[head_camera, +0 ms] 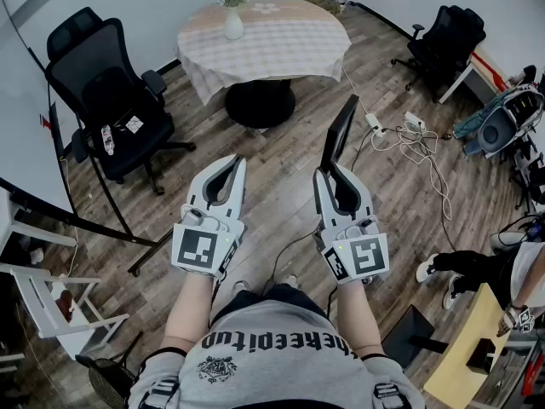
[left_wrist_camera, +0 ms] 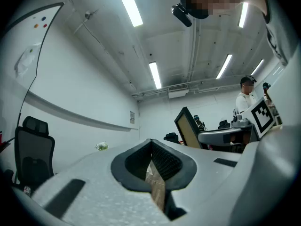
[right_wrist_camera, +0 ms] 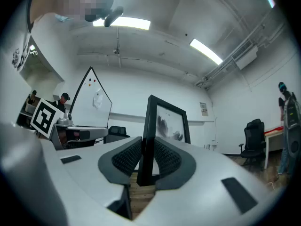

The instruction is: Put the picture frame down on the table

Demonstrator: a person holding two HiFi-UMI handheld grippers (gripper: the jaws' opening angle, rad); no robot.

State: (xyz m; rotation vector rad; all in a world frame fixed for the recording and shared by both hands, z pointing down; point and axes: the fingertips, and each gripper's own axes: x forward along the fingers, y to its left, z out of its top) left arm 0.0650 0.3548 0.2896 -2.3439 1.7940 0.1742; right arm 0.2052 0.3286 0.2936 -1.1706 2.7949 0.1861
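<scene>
Black picture frame [head_camera: 339, 133] stands tall, bottom edge pinched tight in the right gripper [head_camera: 329, 175] fingers. The round bench [head_camera: 289, 41] lies straight ahead, well apart. The left gripper [head_camera: 228, 170] fingers are closed on nothing.

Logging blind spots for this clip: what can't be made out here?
The black picture frame: print blurred in the right gripper view, edge-on in the head view.
Two small cards on the black office chair: markings too small, head view.
A person: cut off by the head view's right edge.
</scene>
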